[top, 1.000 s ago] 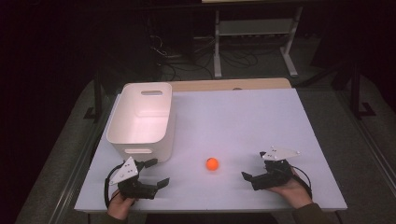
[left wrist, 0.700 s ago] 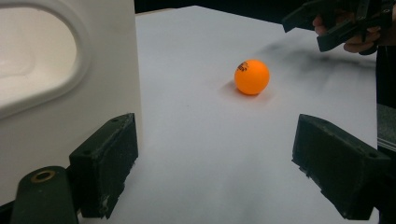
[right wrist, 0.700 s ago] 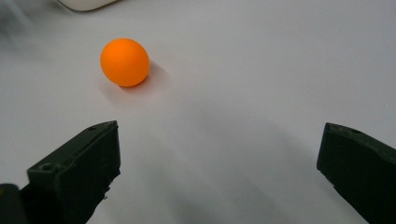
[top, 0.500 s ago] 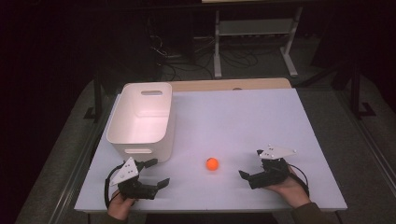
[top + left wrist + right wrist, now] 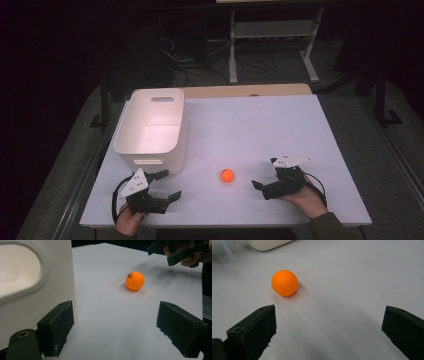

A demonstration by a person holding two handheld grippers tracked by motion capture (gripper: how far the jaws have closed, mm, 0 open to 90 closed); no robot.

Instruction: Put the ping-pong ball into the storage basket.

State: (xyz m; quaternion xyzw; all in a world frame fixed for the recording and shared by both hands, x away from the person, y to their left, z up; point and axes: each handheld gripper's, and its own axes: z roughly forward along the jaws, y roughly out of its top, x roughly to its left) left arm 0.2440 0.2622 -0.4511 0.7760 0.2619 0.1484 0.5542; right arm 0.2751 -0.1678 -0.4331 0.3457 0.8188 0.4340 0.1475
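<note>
Near the lower centre of the high view, the orange ball (image 5: 227, 175) lies loose on the white table (image 5: 260, 125), the right gripper (image 5: 265, 175) beside it, jaws apart, seemingly readied to close round it.

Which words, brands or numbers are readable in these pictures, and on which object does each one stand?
Orange ball: a small dark print near its top in the left gripper view, too small and blurred to read.
White bin: no text visible.
White table: no text visible.
Left tool and right tool: no readable marks.
</note>
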